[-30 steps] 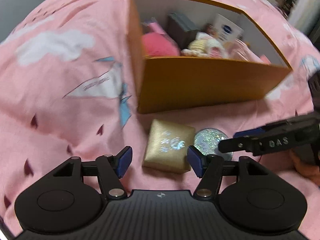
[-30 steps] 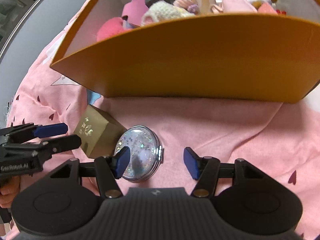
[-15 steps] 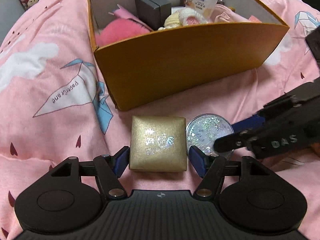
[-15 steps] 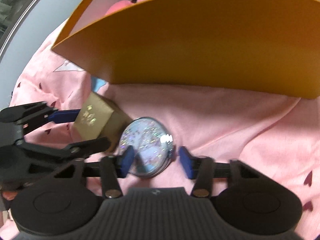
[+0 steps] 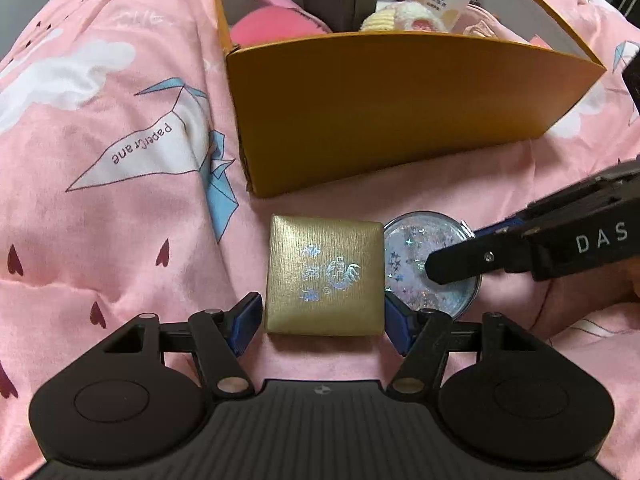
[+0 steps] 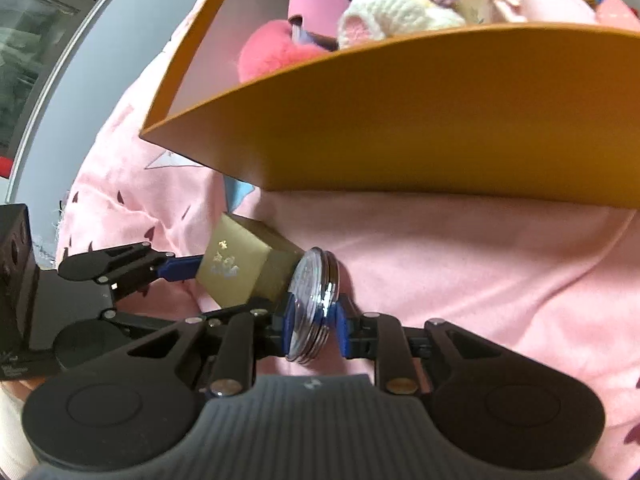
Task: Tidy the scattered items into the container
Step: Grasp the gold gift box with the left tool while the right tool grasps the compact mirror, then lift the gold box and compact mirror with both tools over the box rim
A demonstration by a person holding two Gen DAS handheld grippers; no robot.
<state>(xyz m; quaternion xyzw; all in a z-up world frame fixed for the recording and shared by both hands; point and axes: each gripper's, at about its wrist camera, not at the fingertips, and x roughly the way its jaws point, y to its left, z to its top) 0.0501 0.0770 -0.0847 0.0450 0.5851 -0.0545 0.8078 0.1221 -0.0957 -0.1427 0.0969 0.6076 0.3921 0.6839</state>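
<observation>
Just in front of the orange box (image 5: 392, 112) on the pink bedspread (image 5: 120, 128), the left tongs (image 5: 322, 324) stand open astride the gold case (image 5: 324, 276) without pressing it, while the right tongs (image 6: 314, 326) are closing on the glitter compact (image 6: 314, 304), tipped on edge against that case.

"paperCrane" runs upside down on the white paper-crane print of the pink bedsheet (image 5: 132, 152), far left of the left claw (image 5: 322, 326). "DAS" in white letters marks the black right claw (image 5: 452, 256), to its right.
</observation>
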